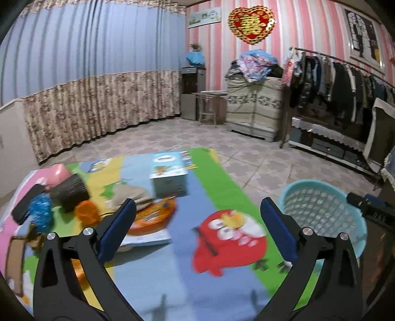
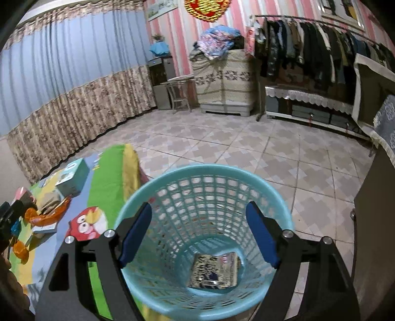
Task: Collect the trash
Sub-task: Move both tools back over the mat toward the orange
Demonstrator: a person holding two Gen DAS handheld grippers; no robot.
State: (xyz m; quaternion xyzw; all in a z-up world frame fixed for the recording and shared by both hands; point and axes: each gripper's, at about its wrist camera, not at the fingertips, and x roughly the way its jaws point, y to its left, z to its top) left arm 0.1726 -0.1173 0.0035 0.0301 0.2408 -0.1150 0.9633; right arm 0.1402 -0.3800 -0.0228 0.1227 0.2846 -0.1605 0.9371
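- Right gripper (image 2: 198, 233): jaws apart, nothing between the pads; it hangs directly over the mouth of the basket.
- Basket (image 2: 276, 197): pale blue lattice plastic, standing on the tiled floor just beside the play mat's green edge. One flat printed wrapper (image 2: 214, 270) lies on its bottom, so at least one piece of trash is judged collected. Print on it is too blurred to read.
- Left gripper (image 1: 197, 228): jaws wide apart and empty, hanging above the play mat (image 1: 153, 279), with the basket at its 3 o'clock.
- Play mat: cartoon pattern, red bird figure (image 1: 228, 240) near the middle; lettering at its far edge is illegible.
- Orange packet (image 1: 154, 216): at 10 o'clock from the left gripper, resting on a flat white-edged item. Printing present, unreadable through blur. Judged still to collect.
- Small orange piece (image 1: 86, 212), blue crinkled piece (image 1: 40, 212), dark cylindrical item (image 1: 70, 191), pink item (image 1: 58, 174): clustered at 9 to 10 o'clock on the mat. Which count as trash cannot be told.
- Light blue box (image 1: 169, 175): at 12 o'clock, upright at the mat's far end, cartoon figure on its top face, label text not legible.
- Far wall: red and gold heart ornament (image 1: 251, 24) bearing a gold character; framed strip (image 1: 204, 16) with unreadable writing.
- Progress, as judged: early, with most items remaining on the mat.
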